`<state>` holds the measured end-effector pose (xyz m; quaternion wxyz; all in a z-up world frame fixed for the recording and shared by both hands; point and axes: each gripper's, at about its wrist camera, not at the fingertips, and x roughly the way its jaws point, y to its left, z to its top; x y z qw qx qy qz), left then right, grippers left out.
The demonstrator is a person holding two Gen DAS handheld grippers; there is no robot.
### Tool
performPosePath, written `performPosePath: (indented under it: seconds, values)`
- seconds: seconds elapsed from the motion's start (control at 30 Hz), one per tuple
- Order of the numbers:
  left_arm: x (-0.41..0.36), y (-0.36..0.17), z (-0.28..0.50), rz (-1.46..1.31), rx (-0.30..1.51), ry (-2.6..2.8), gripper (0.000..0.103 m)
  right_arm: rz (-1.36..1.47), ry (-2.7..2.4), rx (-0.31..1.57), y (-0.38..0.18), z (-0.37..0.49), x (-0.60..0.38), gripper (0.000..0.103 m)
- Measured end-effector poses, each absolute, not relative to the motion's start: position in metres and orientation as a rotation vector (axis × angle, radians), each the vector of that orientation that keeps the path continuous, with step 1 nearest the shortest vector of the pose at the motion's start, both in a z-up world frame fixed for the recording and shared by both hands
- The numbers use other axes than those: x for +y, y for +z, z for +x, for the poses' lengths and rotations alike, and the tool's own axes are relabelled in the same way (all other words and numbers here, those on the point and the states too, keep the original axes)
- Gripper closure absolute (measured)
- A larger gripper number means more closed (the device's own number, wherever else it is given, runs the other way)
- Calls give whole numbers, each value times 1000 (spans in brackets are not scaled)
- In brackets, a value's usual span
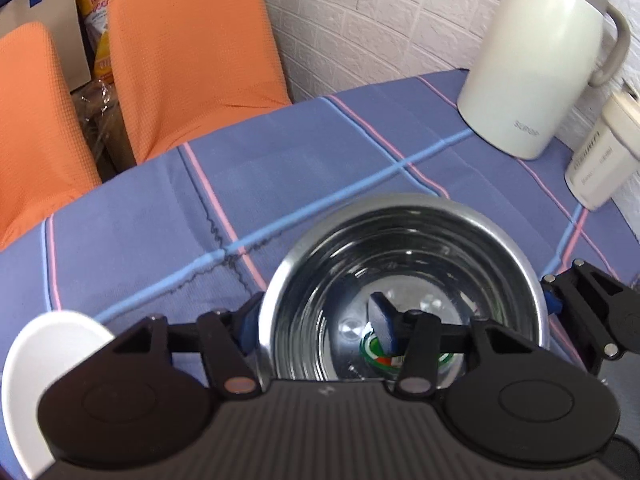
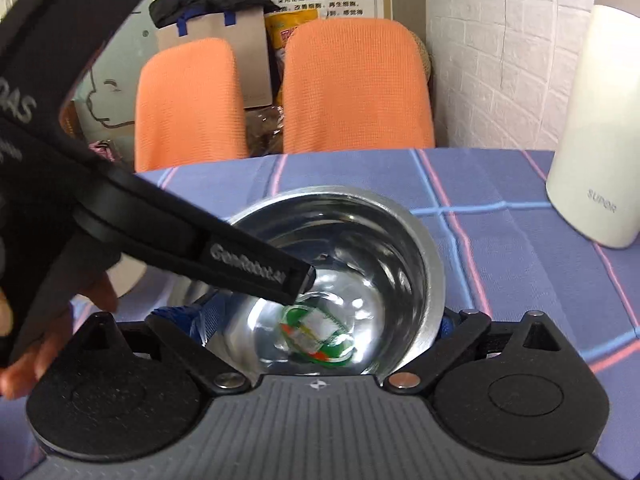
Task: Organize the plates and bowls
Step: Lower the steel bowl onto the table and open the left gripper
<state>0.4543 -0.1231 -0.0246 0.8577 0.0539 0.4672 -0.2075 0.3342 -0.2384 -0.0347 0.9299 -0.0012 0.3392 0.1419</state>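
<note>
- Steel bowl (image 1: 404, 280) sits on the counter (image 1: 160, 208) – judged light, rigid, slick; its thin rim is the best hold.
- Left tool (image 1: 316, 326) pinches the bowl's near-left rim, one pad inside; right tool (image 2: 320, 320) is spread around the bowl.
- White plate (image 1: 48, 368) lies just left; jug (image 1: 536, 60) is well apart – open room ahead.

Both wrist cams close above shared steel bowl (image 1: 404, 280), facing chairs (image 2: 356, 84).
</note>
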Motion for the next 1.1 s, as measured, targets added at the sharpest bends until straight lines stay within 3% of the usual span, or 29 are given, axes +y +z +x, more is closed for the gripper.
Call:
performPosePath:
  seconds: [1.1]
  values:
    - [-50, -22, 236, 81, 1058, -424, 50, 82, 398, 850, -36, 174, -181, 13]
